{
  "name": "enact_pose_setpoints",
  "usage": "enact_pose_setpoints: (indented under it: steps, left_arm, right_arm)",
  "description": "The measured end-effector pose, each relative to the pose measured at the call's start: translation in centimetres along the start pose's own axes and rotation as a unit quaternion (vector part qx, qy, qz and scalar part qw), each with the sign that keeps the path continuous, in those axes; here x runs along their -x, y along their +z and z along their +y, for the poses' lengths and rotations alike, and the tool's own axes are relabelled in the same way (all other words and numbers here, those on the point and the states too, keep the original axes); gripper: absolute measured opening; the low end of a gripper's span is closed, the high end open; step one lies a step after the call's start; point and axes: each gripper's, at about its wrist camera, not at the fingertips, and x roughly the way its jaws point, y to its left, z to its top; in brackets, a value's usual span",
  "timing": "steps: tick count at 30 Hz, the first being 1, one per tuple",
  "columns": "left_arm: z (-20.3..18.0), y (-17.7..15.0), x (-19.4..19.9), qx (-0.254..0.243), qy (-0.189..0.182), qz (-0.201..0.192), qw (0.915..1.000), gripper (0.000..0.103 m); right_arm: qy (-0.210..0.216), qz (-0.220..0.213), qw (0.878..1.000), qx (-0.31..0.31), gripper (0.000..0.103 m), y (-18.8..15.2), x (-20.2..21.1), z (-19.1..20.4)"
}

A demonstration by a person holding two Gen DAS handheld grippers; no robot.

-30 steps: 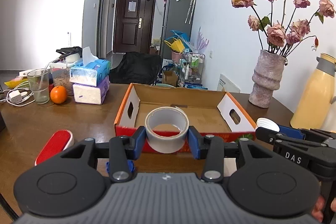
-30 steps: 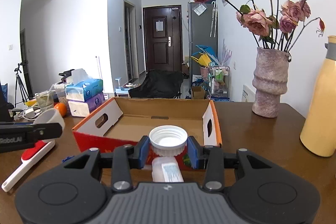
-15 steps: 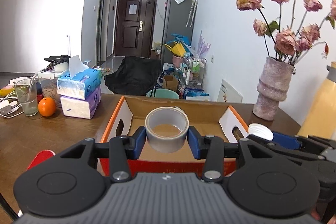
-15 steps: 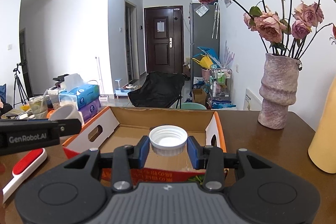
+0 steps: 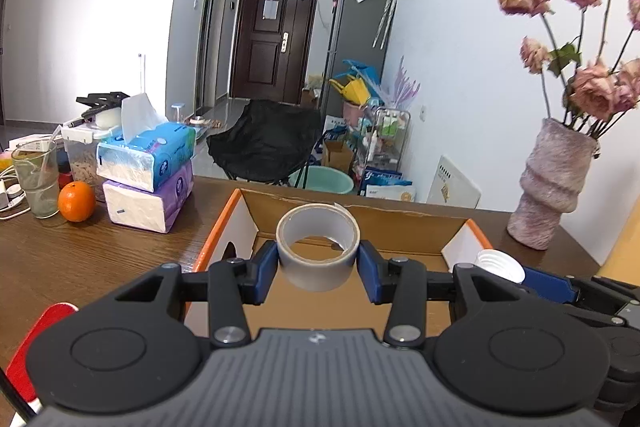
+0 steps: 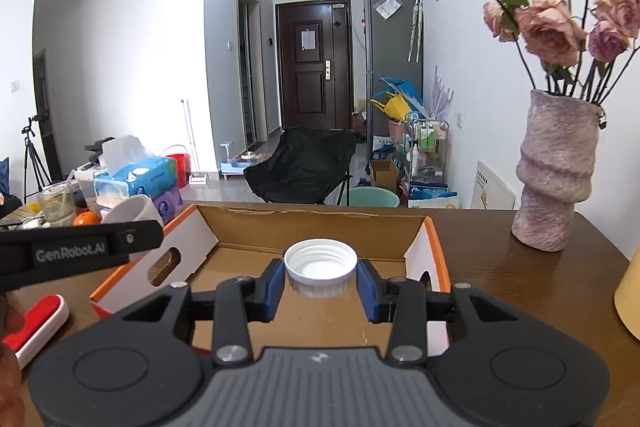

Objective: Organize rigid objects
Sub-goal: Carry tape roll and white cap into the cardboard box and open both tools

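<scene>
Far left on the wooden bench (image 5: 80,259): glass with straw (image 5: 35,183), orange (image 5: 77,201), two stacked tissue packs (image 5: 146,175). Red-and-white brush (image 6: 38,319) lies at the near left edge, apart from the box.

Open cardboard box (image 5: 400,217) with orange rims sits mid-bench, floor bare as far as visible.

Left gripper (image 5: 318,265): blue fingers (image 5: 264,275) clamped on both sides of a grey tape roll (image 5: 318,247), roll upright-ish with hole facing the camera, held in the air above the box's inside, toward its left half. Not touching the box floor.

Right gripper (image 6: 320,281): fingers (image 6: 370,293) pinching a white ribbed bottle cap (image 6: 320,267), open side up, also held over the box interior, nearer the right wall. In the left wrist view the cap pokes out just right of the tape, the two grippers side by side, not touching. In the right wrist view the left gripper's black bar crosses the left side with the tape roll behind it.

Right of the box: pinkish ridged vase (image 6: 554,183) with dried roses (image 6: 548,27) stands on the bench, well apart from the box. Yellow jug edge (image 6: 628,291) at far right, cropped.
</scene>
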Motion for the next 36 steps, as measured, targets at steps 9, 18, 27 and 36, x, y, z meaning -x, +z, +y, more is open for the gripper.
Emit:
enact_pose_setpoints:
  steps: [9, 18, 27, 36]
  left_arm:
    - [0.0, 0.5, -3.7, -0.008, 0.014, 0.018, 0.9997, 0.044]
    - [0.3, 0.9, -6.9, -0.018, 0.026, 0.035, 0.9989, 0.044]
    - [0.7, 0.6, -9.4, -0.033, 0.039, 0.062, 0.9968, 0.044]
    - [0.9, 1.0, -8.9, -0.037, 0.06, 0.052, 0.9962, 0.103]
  right_arm:
    - [0.0, 0.015, 1.0, 0.003, 0.038, 0.8, -3.8, -0.1]
    - [-0.005, 0.036, 0.999, 0.016, 0.038, 0.8, -7.1, -0.2]
    - [-0.012, 0.062, 0.998, 0.022, 0.038, 0.3, -8.8, -0.5]
    - [-0.053, 0.059, 0.996, 0.033, 0.093, 0.5, -8.6, -0.5]
